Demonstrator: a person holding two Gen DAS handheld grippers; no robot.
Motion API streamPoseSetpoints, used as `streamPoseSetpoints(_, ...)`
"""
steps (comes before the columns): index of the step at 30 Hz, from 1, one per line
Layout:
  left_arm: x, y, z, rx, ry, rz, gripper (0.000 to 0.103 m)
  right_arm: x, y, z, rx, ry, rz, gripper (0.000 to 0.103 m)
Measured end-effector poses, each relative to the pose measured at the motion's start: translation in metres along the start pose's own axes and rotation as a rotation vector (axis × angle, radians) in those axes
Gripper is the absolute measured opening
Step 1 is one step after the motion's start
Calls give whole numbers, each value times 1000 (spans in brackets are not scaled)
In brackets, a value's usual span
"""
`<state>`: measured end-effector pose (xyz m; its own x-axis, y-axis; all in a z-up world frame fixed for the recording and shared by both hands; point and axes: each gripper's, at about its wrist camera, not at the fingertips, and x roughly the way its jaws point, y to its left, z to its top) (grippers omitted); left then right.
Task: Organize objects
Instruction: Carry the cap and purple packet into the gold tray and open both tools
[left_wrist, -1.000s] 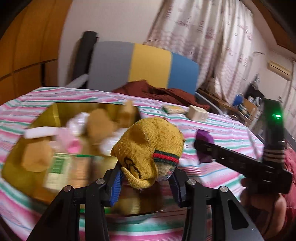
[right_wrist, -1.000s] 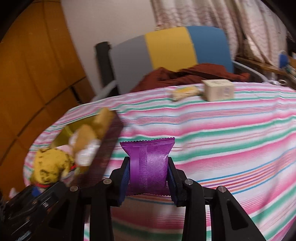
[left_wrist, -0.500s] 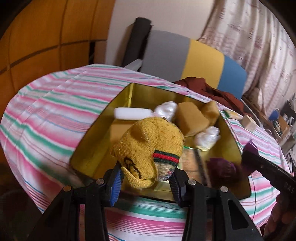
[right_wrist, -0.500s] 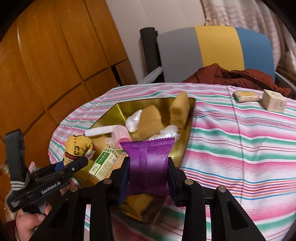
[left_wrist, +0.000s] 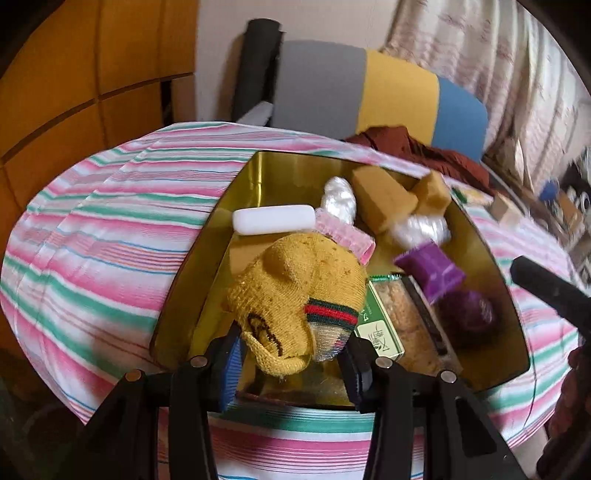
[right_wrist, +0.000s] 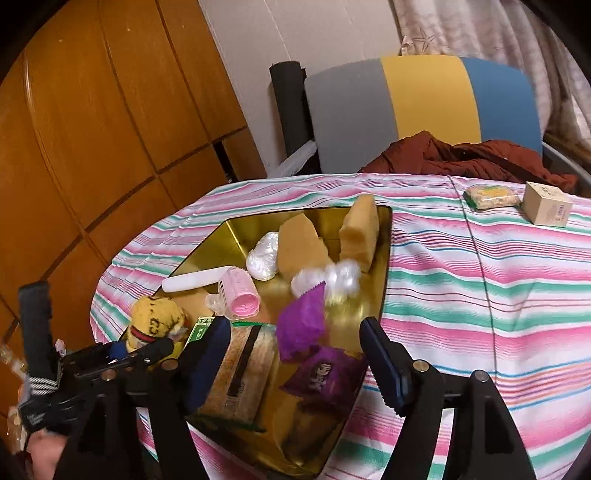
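left wrist view: left gripper (left_wrist: 291, 354) clenched on the yellow sock (left_wrist: 299, 295), which hangs just above the near-left corner of the gold tray (left_wrist: 236, 184). judgement: step in hand is dropping the sock in; best to carry it a little further inward over a bare patch of tray floor before letting go, since it sits close to the near rim and could flop over the edge. tray contents seen here: white bar (left_wrist: 273, 219) at far left, pink hair roller (left_wrist: 343, 236) beside it, two tan sponge blocks (left_wrist: 382, 195) at the back, white plastic wads (left_wrist: 338, 197), green box (left_wrist: 376, 328) and a clear snack pack (left_wrist: 402, 314) near front, purple packet (left_wrist: 430, 269) blurred, apparently mid-fall, above a dark purple pouch (left_wrist: 467, 312). right wrist view: right gripper (right_wrist: 291, 362) released, jaws wide apart, nothing between them; the purple packet (right_wrist: 301, 317) is blurred just ahead of the fingers, over the tray (right_wrist: 229, 229), cannot tell if it has landed. judgement: hold the jaws wide and back off straight so the fingers do not snag the packet. outside the tray, on the striped tablecloth (right_wrist: 480, 295) at the far edge: a wrapped yellow snack (right_wrist: 491, 195) and a small tan box (right_wrist: 546, 203), well apart from the tray, likely still to be collected.
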<state>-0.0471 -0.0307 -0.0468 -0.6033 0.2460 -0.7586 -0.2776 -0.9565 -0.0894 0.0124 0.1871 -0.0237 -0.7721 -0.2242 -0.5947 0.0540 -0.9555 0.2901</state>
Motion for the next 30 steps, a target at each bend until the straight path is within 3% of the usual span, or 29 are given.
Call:
streamPoseSetpoints(5,7,0,3,29,30,34,52,-5,-6,-5,44,1,19,74)
streamPoseSetpoints(10,-16,14,4,-107,-87,21,68,-11,-9,-5,52,-8,5,77)
streamPoseSetpoints(16,-39,14,4,-146,-209,-15,68,-19,-21,-7,92,-20,-13,79)
streamPoseSetpoints(20,-38,15,5,-162,-201,26,68,-22,-31,-7,116,-25,-24,79)
streamPoseSetpoints(24,-40,11,3,-178,-211,-7,68,-26,-37,-5,128,-40,-37,81)
streamPoseSetpoints(30,-53,-19,-2,-124,-277,-61,68,-28,-53,-2,161,-54,-68,81)
